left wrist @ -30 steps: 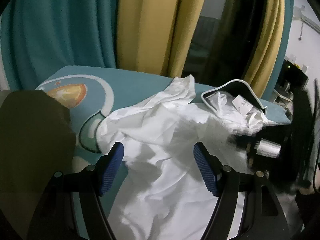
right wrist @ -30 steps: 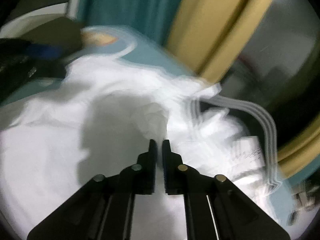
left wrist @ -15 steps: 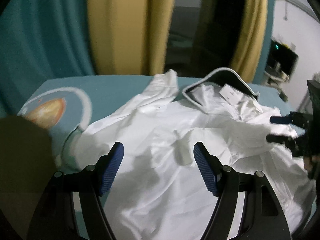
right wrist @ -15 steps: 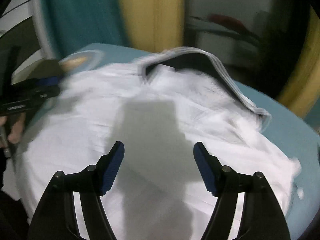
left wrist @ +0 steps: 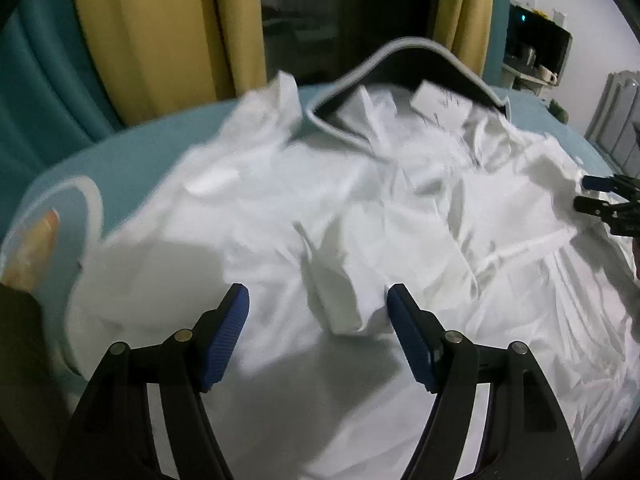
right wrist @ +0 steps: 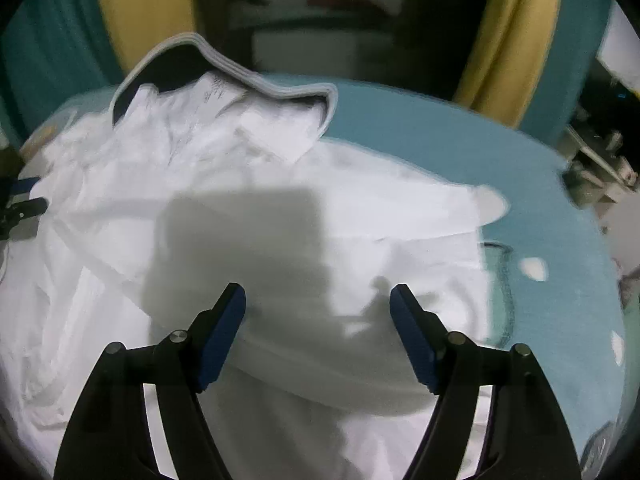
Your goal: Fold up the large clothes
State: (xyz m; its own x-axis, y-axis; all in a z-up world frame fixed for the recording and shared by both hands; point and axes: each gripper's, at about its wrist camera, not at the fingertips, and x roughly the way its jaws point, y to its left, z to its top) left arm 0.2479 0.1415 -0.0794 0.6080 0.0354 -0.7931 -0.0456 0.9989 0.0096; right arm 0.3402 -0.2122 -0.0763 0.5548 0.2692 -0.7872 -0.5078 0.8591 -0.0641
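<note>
White garment [left wrist: 360,216] lies crumpled over the teal table cover [left wrist: 140,152]; both claws hang above it with nothing in them.

The cloth is spread wide and wrinkled, it covers most of the surface in both views; its grey-edged dark collar [left wrist: 404,46] stands up at the far side, near the yellow curtains [left wrist: 152,28], and a small white label [left wrist: 440,102] shows just inside it; the left gripper [left wrist: 318,308] is released, its blue pads [left wrist: 224,340] are wide apart over a small raised fold of the fabric; the right gripper [right wrist: 318,306] is also released, its fingers are spread above a flat shaded part of the garment [right wrist: 248,184]; in the left view the tips of the right gripper appear at the right edge, close over the cloth; the teal cover [right wrist: 460,128] stays bare on the right side of the right view.
</note>
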